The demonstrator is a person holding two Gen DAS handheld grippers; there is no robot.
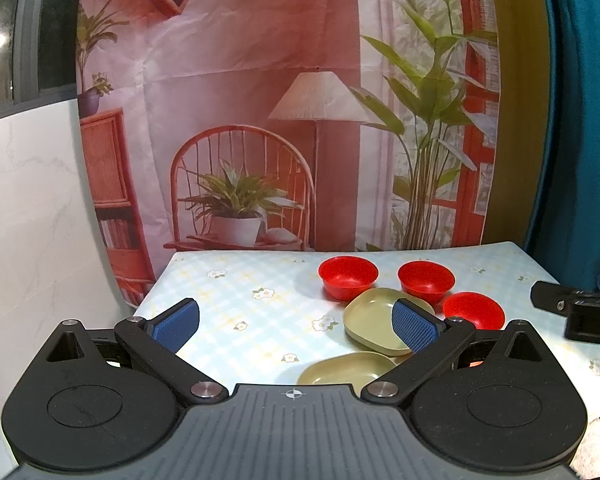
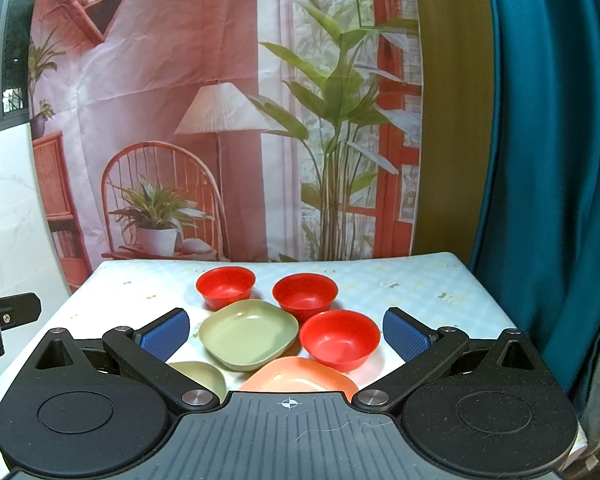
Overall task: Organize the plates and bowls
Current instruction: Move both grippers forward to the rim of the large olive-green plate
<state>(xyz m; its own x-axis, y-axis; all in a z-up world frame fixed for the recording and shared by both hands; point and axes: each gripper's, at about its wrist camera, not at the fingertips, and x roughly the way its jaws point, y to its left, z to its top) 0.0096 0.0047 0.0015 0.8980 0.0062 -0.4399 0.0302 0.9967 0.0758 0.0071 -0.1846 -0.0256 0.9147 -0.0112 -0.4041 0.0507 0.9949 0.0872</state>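
Observation:
Three red bowls stand on the table: a far left bowl [image 2: 226,286], a far right bowl [image 2: 305,295] and a near bowl [image 2: 339,340]. An olive green square plate [image 2: 248,334] lies between them. A second green plate [image 2: 204,376] and an orange plate [image 2: 298,376] lie close under the right gripper [image 2: 286,334], which is open above the dishes. In the left wrist view the left gripper [image 1: 296,324] is open too, with the green plate [image 1: 374,320] behind its right pad, the second green plate [image 1: 346,368] just below, and the red bowls [image 1: 348,277] beyond.
The table [image 2: 420,292] wears a pale blue flowered cloth and ends at a printed backdrop [image 2: 220,120]. A teal curtain [image 2: 548,160] hangs at the right. The right gripper's black body [image 1: 576,312] shows at the right edge of the left wrist view.

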